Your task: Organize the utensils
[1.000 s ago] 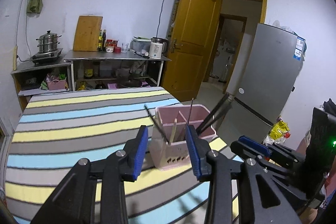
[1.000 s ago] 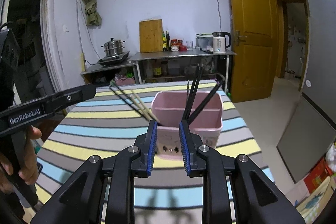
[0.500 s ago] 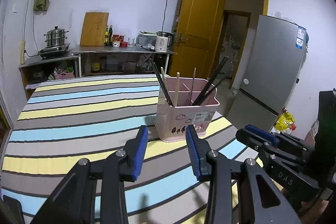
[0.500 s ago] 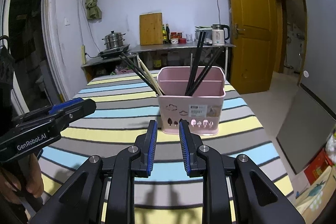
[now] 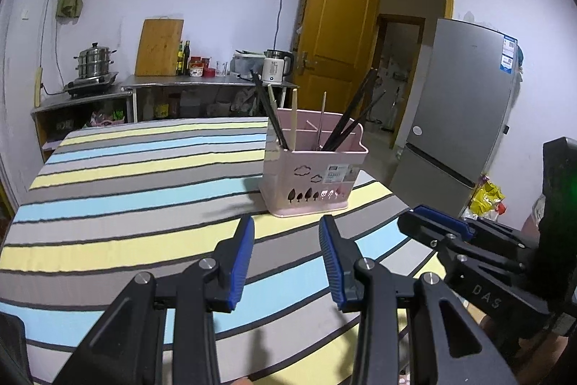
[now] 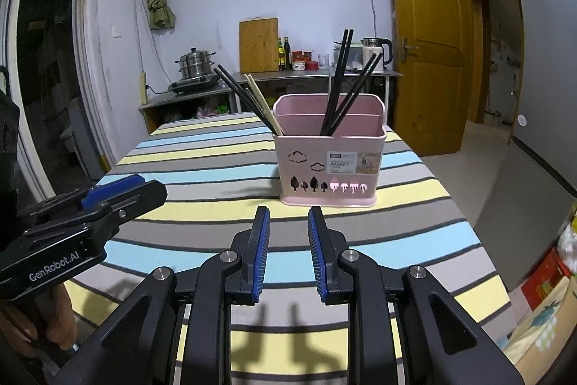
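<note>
Pink utensil basket [image 6: 328, 161] centre frame, chopsticks [image 6: 339, 82] upright inside | left gripper [image 5: 286, 233] jaws spread, empty | right gripper [image 6: 287, 222] jaws spread, empty | striped tablecloth [image 6: 202, 168] beneath

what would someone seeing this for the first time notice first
Probably the pink utensil basket standing on the striped tablecloth, with black chopsticks and pale wooden ones sticking out of it. Next, the two blue-padded grippers, left gripper and right gripper, both open and empty in front of the basket.
</note>
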Motion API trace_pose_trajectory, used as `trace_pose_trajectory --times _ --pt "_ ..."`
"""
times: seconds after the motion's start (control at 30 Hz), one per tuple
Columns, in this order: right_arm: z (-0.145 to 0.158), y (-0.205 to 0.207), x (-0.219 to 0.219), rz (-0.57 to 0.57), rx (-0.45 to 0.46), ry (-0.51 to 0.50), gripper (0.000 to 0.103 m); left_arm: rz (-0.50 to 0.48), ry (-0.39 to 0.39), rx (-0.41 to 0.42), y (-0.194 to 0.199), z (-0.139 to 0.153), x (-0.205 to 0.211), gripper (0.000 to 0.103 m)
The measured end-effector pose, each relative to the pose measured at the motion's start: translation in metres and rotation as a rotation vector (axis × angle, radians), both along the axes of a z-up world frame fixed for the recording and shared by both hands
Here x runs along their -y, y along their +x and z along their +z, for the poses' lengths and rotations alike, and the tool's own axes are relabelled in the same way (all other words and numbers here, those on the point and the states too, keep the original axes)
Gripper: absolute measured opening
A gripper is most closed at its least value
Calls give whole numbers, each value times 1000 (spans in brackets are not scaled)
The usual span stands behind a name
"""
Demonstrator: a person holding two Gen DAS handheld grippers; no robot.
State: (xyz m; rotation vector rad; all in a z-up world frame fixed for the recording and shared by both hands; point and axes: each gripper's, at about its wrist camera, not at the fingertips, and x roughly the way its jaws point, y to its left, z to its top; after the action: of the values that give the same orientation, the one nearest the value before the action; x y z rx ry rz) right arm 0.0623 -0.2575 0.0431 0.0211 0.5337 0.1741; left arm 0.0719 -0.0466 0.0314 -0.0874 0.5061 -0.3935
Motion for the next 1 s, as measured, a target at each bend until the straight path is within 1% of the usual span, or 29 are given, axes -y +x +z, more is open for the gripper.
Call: trace_pose_trajectory --times 0.3,1.0 --pt "-2 -2 -1 -3 -4 -1 23 27 15 -4 -3 -7 -2 39" --pt "-5 -4 0 -8 0 -3 23 62 47 20 -10 -5 0 39"
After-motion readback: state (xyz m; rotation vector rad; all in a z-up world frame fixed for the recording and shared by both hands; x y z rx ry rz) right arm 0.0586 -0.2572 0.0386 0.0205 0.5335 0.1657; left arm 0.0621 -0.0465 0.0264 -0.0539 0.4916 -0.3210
